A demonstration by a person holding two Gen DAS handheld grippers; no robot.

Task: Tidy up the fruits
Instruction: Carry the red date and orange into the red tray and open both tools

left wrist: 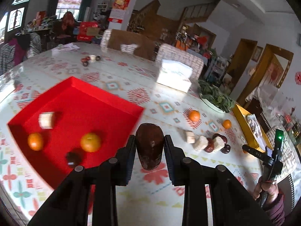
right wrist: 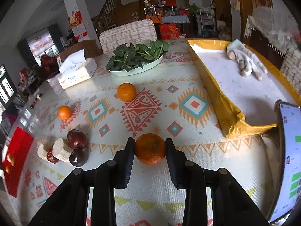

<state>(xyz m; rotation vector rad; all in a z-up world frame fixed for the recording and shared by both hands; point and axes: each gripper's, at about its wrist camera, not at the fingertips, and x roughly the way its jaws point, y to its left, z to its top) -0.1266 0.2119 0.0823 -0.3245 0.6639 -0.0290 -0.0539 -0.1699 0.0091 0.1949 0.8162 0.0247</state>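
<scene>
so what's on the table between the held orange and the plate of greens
One loose orange on the patterned cloth, seen in the right wrist view; the rest is bare.

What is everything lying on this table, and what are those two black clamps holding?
Red tray: one, red, left part of the table.
Oranges in the tray: two, orange, on its floor.
Pale block in the tray: one, beige.
Dark date in the tray: one, dark brown, near the front wall.
Loose oranges: two, orange, on the tablecloth.
Pile of dates and pale blocks: several, dark red and beige, beside the tray.
Plate of greens: one, green leaves on white.
Tissue box: one, white.
Yellow tray: one, right side, a glove inside.
Phone: one, right edge.
Left tool: black, shut on a dark brown date.
Right tool: black, shut on an orange.
</scene>
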